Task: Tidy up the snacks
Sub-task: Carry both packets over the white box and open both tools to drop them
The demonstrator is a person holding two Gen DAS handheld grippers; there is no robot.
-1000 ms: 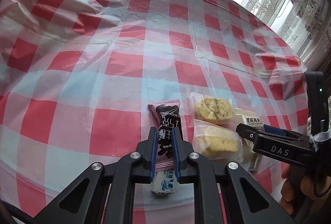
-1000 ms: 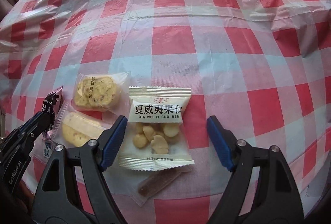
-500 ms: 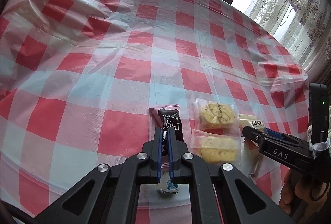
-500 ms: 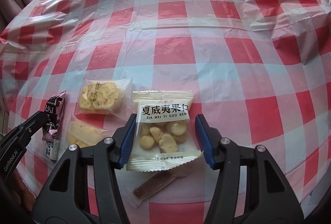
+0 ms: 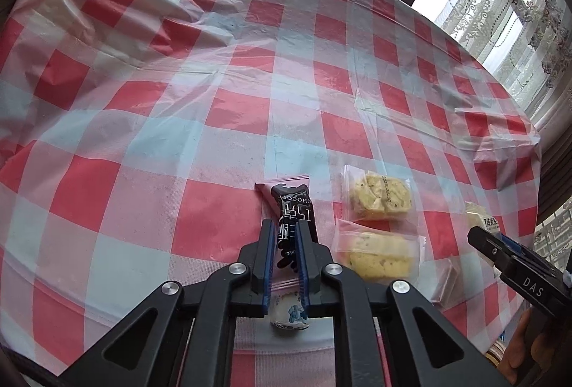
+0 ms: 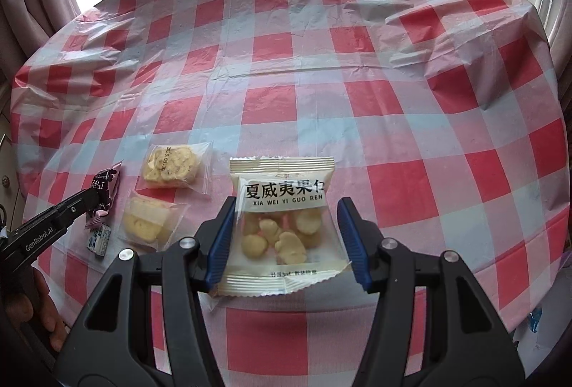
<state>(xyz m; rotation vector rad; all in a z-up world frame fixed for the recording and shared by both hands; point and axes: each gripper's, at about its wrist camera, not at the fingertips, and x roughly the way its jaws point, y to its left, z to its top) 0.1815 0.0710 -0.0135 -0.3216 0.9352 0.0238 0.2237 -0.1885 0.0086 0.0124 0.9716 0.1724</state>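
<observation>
Mid-sort on the checked tablecloth (image 5: 200, 144): my left gripper (image 5: 285, 233) is clenched on the pink-and-black chocolate bar (image 5: 291, 208), which lies beside two clear-wrapped biscuit packs (image 5: 379, 197). My right gripper (image 6: 287, 208) straddles the macadamia nut packet (image 6: 282, 219); its left pad meets the wrapper while the right stands just clear, so I cannot tell whether it grips. Nothing yet looks sorted. A small blue-and-white sweet (image 5: 289, 313) sits half hidden under the left jaws, its label unreadable.

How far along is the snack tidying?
Nothing looks sorted yet. The left gripper has its jaws pinched on the chocolate bar; the right gripper holds the macadamia packet. The two biscuit packs and the small milk candy lie loose.
</observation>
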